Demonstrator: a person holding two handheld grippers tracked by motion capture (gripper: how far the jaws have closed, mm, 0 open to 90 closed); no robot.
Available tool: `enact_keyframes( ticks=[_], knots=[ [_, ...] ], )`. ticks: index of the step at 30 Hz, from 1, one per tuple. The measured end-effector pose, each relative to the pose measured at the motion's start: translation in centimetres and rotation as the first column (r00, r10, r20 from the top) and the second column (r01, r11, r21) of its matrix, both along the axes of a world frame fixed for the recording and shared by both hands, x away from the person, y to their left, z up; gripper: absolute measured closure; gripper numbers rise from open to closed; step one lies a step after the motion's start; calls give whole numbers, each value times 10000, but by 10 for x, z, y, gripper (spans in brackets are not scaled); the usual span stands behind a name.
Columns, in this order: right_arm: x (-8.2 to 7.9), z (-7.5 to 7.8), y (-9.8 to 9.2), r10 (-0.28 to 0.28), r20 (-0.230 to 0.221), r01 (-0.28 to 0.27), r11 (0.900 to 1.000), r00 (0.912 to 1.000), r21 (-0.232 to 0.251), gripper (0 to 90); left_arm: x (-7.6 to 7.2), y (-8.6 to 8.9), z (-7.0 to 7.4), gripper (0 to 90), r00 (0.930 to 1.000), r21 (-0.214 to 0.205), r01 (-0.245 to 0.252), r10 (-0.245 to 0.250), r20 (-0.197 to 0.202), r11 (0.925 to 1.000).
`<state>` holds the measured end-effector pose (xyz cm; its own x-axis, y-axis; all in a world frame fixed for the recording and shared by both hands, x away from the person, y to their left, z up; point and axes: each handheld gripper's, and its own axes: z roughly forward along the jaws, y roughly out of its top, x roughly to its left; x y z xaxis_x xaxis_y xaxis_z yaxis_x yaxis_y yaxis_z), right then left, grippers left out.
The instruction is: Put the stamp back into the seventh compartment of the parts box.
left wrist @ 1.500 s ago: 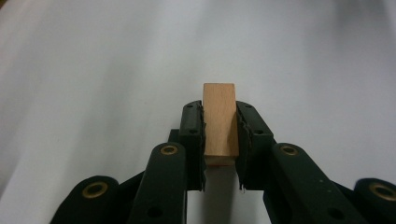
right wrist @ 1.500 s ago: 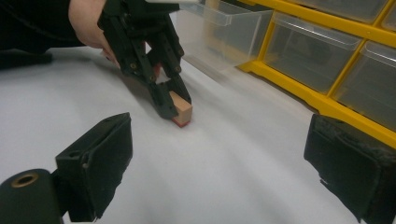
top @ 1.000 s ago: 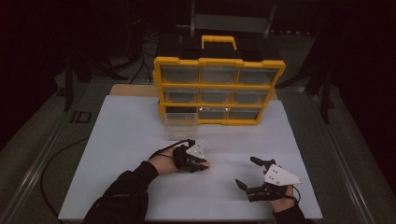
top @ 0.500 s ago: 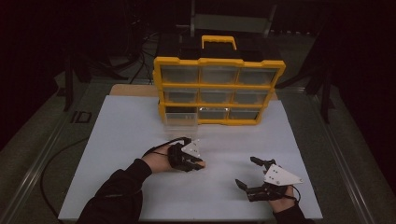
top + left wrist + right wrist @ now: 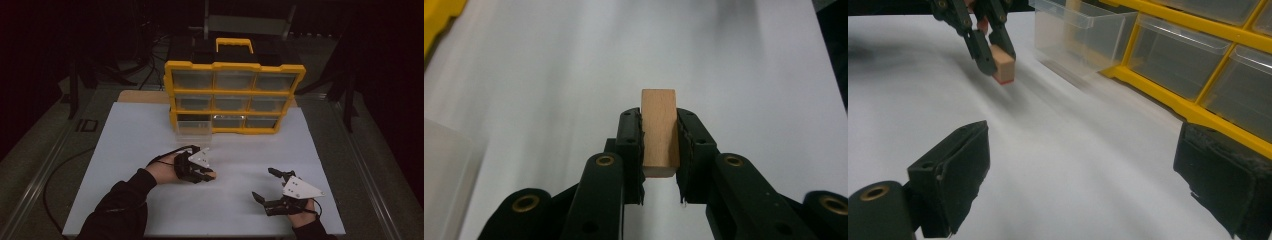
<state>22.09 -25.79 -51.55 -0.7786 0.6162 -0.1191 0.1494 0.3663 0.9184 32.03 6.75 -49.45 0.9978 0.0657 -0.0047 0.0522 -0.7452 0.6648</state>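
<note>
The drawer cabinet stands at the table's far edge (one drawer pulled out), both grippers nearer.

A smooth, matt wooden block sits between matt black plastic fingers; clear glossy plastic drawer.

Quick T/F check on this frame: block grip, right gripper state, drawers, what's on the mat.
1. The left gripper is shut on a wooden block. True.
2. The right gripper holds a second block. False: its jaws stand wide apart with nothing between them.
3. Every drawer of the yellow organizer is pushed in. False: the clear bottom-left drawer is pulled out.
4. The organizer has a yellow handle on top. True.
5. Both grippers are over the white mat. True.
</note>
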Motion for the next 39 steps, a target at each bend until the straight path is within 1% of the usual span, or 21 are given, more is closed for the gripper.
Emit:
enact_keyframes(
  ticks=[1, 8, 15, 19, 20, 22, 23, 26, 31, 32, 39],
  knots=[
    [0, 0, 0, 9, 11, -9, 10000, 10000, -1, 82, 0, 1, 1, 752, 10000, -49, -72, 72, 9, 10000],
    [0, 0, 0, 0, 0, 0, 10000, 10000, 1, 82, 0, 6, 9, 752, 10000, 12, -48, 48, 19, 10000],
    [0, 0, 0, 8, -9, -8, 10000, 10000, 13, 82, 1, 13, 23, 752, 9998, -96, -103, 105, 153, 9999],
    [0, 0, 0, 3, -49, -3, 10000, 10000, 25, 82, 2, 16, 30, 752, 9996, -19, -117, 118, 266, 9999],
    [0, 0, 0, 7, -44, -7, 10000, 10000, 32, 82, 3, 17, 32, 752, 9997, -44, -132, 133, 219, 9999],
    [0, 0, 0, 13, 0, -13, 10000, 10000, 27, 83, 3, 18, 35, 752, 9993, -21, -139, 139, 335, 9999],
    [1, 0, -1, 13, 34, -13, 10000, 10000, 16, 82, 3, 19, 37, 752, 9995, -28, -163, 164, 270, 9999],
    [0, 0, 0, -4, -47, 4, 10000, 10000, 26, 82, 4, 21, 41, 752, 9995, -9, -123, 123, 300, 9999],
    [0, 0, -1, -3, 36, 3, 10000, 10000, 2, 82, 6, 26, 49, 752, 9990, -66, -198, 201, 393, 9998],
    [0, 0, -1, -7, 35, 7, 10000, 10000, 2, 82, 7, 27, 50, 752, 9991, -103, -216, 220, 351, 9997],
    [0, 0, -1, 4, 41, -4, 10000, 10000, 0, 82, 7, 33, 60, 752, 9983, -171, -320, 328, 491, 9993]
  ],
)
